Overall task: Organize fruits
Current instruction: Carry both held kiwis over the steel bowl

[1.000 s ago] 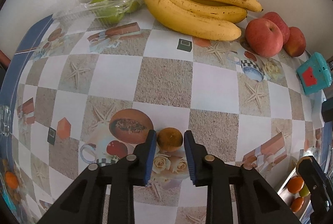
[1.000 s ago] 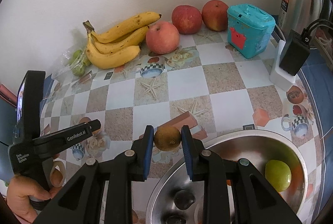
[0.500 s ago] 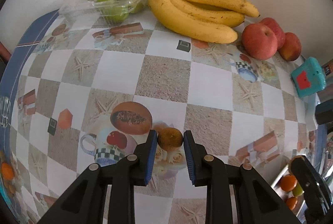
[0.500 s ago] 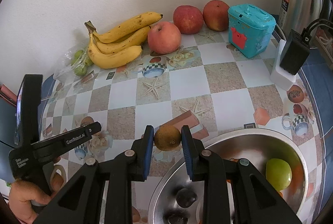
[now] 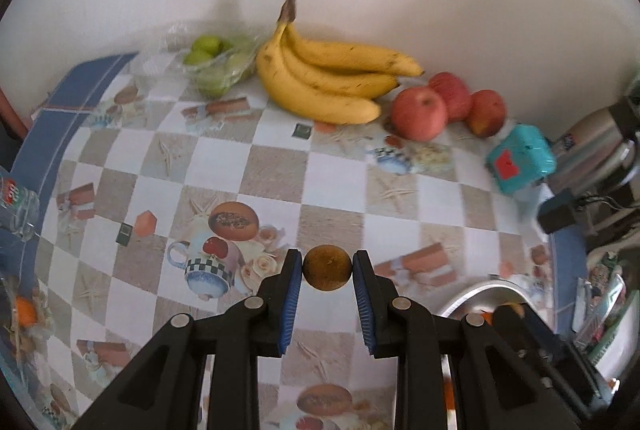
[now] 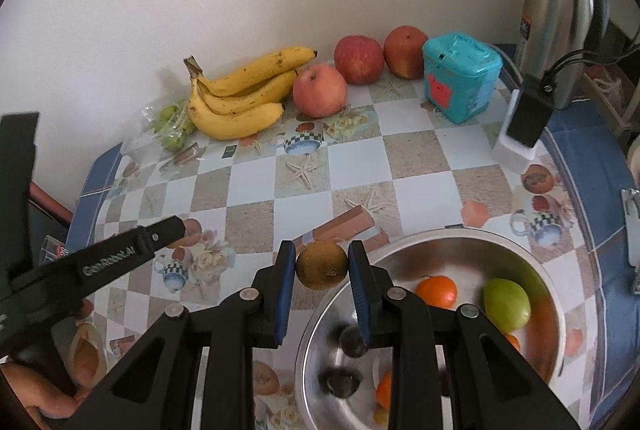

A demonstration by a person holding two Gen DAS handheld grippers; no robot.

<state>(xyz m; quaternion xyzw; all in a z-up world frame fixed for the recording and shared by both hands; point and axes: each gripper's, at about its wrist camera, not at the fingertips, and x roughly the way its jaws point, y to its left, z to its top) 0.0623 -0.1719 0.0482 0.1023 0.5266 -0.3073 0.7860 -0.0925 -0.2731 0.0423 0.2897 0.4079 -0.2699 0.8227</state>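
left gripper (image 5: 327, 270) jaws clamped, right gripper (image 6: 322, 266) likewise

Shiny metal bowl (image 6: 460, 242), glossy tablecloth (image 6: 416, 150)

The checkered table (image 6: 416, 150) is loaded with bananas (image 6: 240, 98), three apples (image 6: 320, 90), a teal box (image 6: 460, 86) and a steel bowl (image 6: 556, 270).

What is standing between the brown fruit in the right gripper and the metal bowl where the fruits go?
Nothing visible. The right gripper is shut on the brown fruit just beside the metal bowl, near its left rim. Inside, an orange, a green fruit and dark fruits leave free space.
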